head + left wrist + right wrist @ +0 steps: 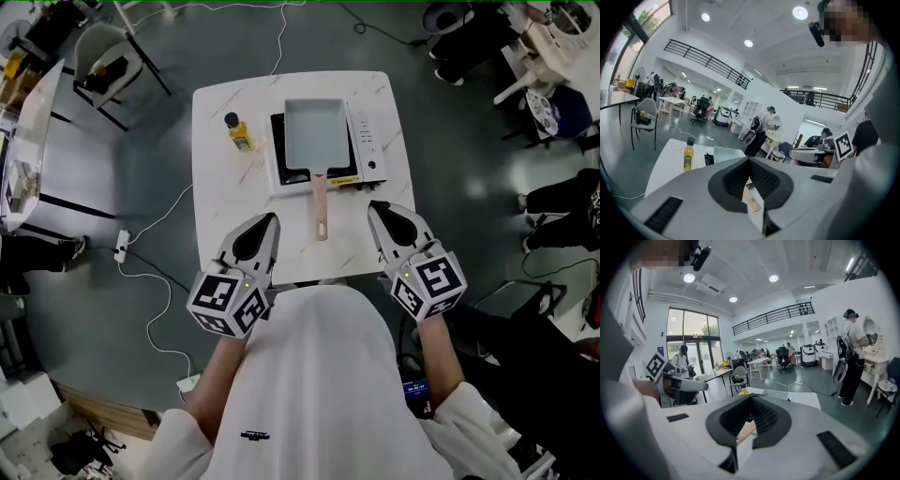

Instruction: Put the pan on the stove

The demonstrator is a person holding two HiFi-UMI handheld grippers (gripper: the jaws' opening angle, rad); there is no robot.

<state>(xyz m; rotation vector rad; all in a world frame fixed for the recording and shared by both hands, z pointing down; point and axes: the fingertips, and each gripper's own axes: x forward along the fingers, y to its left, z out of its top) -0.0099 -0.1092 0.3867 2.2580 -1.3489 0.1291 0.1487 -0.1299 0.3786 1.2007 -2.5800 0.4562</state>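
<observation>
A rectangular pale grey pan [317, 131] sits on the black-and-white portable stove [367, 141] at the far middle of the white table [221, 202]. Its wooden handle [321, 208] points back toward me. My left gripper [273, 217] hovers shut and empty over the table's near edge, left of the handle. My right gripper [373, 206] is likewise shut and empty to the handle's right. The left gripper view looks over its closed jaws at the pan [726, 153]. The right gripper view shows the handle [745, 431] beyond its own closed jaws.
A yellow oil bottle [238, 132] stands left of the stove and shows as the oil bottle [688, 157] in the left gripper view. A white cable [155, 225] runs on the floor at left. Chairs, desks and people stand around the room.
</observation>
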